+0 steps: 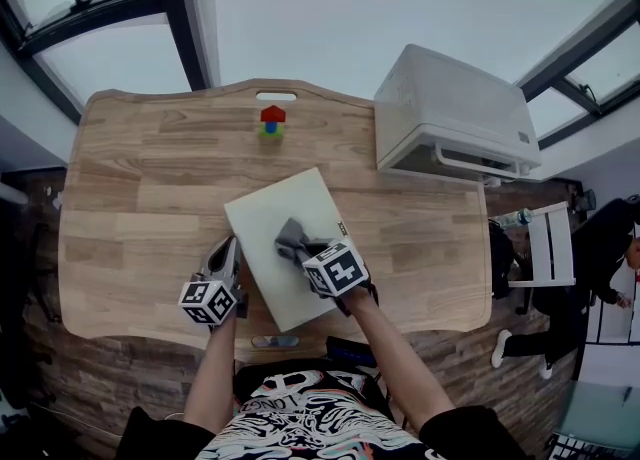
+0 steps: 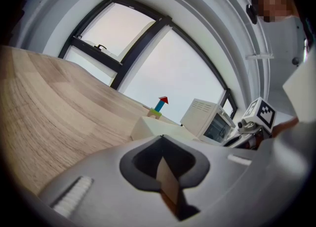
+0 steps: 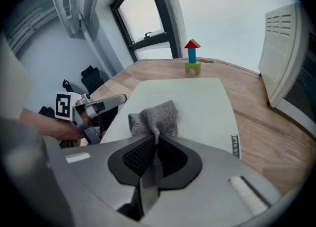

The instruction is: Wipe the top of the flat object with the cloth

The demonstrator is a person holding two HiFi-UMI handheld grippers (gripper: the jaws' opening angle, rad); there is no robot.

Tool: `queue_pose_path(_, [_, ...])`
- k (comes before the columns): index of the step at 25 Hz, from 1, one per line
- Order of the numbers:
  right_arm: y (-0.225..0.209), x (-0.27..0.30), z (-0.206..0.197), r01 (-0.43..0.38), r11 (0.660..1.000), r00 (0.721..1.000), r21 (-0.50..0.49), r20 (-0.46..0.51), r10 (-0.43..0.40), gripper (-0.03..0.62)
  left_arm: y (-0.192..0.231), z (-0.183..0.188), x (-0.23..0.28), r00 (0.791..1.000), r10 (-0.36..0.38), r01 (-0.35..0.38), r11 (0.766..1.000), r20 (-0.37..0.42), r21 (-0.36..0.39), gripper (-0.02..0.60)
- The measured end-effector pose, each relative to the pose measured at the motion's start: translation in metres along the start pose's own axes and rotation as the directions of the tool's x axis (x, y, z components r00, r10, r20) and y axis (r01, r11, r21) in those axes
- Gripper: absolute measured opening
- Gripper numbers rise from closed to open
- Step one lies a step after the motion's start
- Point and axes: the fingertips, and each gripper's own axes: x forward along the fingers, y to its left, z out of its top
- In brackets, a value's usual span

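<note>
A pale flat board [image 1: 262, 210] lies at the middle of the wooden table [image 1: 130, 198]. My right gripper [image 1: 300, 250] is shut on a grey cloth [image 1: 292, 236], which rests bunched on the board's top near its centre. In the right gripper view the cloth [image 3: 155, 117] sticks out from between the closed jaws onto the board [image 3: 197, 107]. My left gripper [image 1: 228, 253] sits at the board's left edge, shut with nothing in it. Its view shows the closed jaws [image 2: 163, 164] low over the table, with the board [image 2: 158, 128] just ahead.
A small toy tower of coloured blocks [image 1: 271, 122] stands beyond the board near the table's far edge. A white boxy appliance [image 1: 455, 118] sits at the far right corner. A white chair [image 1: 550, 243] and a person [image 1: 600, 248] are off to the right of the table.
</note>
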Motion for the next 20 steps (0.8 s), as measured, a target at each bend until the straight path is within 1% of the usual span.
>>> queue_pose_path(6, [0.003,-0.006,-0.012,0.0,1.0,1.0,0.0,-0.002,0.0,0.02,0.0,0.0,0.0,1.0,0.006,-0.006,1.0,0.004,0.006,0.057])
queue_pose_path(13, [0.006,-0.014,-0.026,0.006,1.0,1.0,0.009,0.007,-0.006,0.02,0.001,0.001,0.0,1.0,0.009,-0.009,1.0,0.01,-0.005,0.057])
queue_pose_path(20, [0.011,-0.023,-0.045,0.011,0.999,1.0,0.037,0.015,-0.012,0.02,0.002,0.001,-0.002,1.0,0.01,-0.01,1.0,0.01,-0.009,0.057])
